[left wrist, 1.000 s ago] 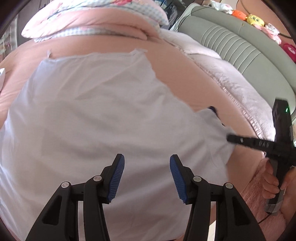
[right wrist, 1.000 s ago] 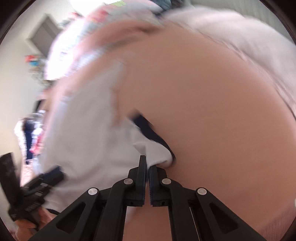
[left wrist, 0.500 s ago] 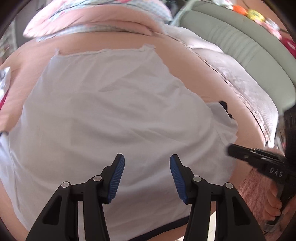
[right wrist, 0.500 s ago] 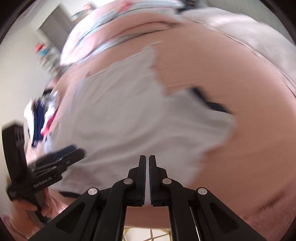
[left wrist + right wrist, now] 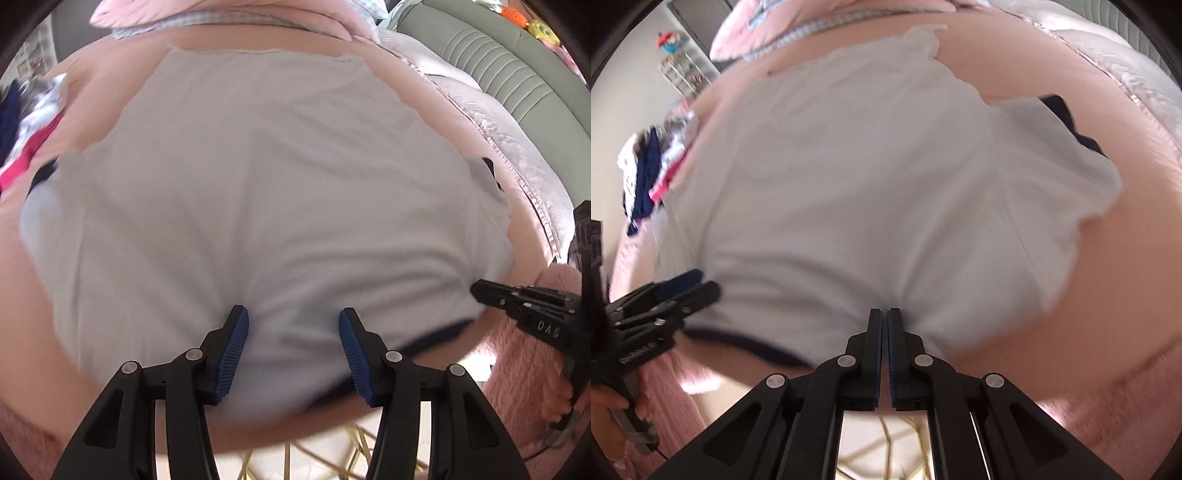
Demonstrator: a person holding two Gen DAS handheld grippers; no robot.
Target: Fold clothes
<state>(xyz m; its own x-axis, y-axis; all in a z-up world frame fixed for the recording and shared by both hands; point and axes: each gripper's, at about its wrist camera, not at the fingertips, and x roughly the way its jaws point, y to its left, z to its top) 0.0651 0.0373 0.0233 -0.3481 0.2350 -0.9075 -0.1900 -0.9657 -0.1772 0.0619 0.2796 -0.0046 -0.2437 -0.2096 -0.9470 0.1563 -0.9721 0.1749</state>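
Your right gripper (image 5: pixel 885 314) is pinched tight on the near edge of the white T-shirt (image 5: pixel 868 177), close to its dark blue hem (image 5: pixel 738 338). Your left gripper (image 5: pixel 290 325) has its blue pads (image 5: pixel 236 347) wide apart, with the shirt's near edge lying between them — it holds nothing.

The shirt lies spread out on the pink bed sheet (image 5: pixel 436 107), one sleeve (image 5: pixel 1082 184) sticking out to the right. A pile of other clothes (image 5: pixel 650 173) sits far off on the left of the bed.

I think you are getting both near corners in hand so you can fold or straighten the shirt — the view fits either. Next, the left gripper needs to close on the edge before you lift. Pull evenly on both sides, or the soft cloth may bunch up.
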